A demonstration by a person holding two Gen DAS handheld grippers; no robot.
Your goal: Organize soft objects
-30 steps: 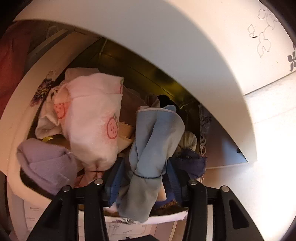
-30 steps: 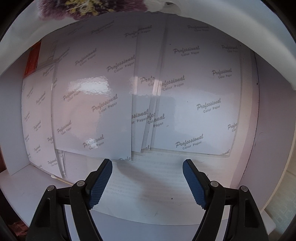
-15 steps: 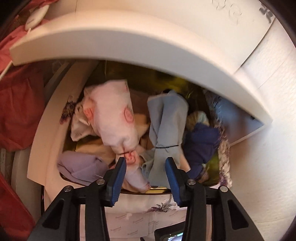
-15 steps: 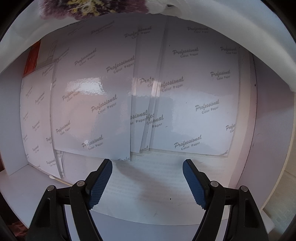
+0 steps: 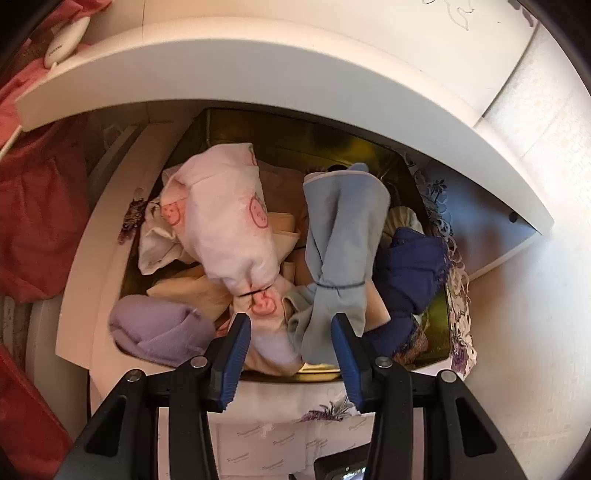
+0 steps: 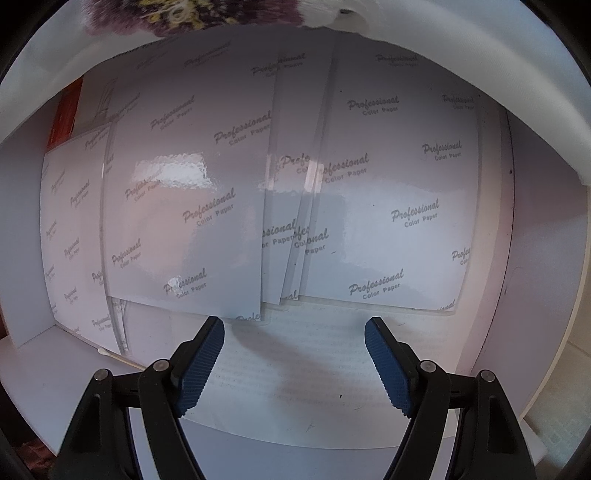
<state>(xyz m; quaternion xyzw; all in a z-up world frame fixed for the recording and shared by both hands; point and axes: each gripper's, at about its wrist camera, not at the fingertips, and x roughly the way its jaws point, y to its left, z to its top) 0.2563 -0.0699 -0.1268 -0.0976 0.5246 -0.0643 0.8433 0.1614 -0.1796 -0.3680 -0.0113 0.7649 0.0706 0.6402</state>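
A gold tin sits in a white shelf compartment and holds several soft bundles. A pink strawberry-print bundle and a light blue bundle are each tied with a dark band. A lilac bundle lies at the left, a navy one at the right, and cream fabric underneath. My left gripper hovers over the tin's near rim, its jaws opening. The ends of the pink and blue bundles show between the fingers, but the pads touch neither. My right gripper stands open and empty over glossy printed paper sheets.
A white curved shelf board overhangs the tin. Red cloth hangs at the left, and a lace floral cloth drapes the tin's right side. The right gripper's compartment has white walls, and something fluffy and purple at the top.
The left gripper let go of the light blue bundle, which now lies in the tin. It pulled back and rolled, and its jaws narrowed. The right gripper has not moved.
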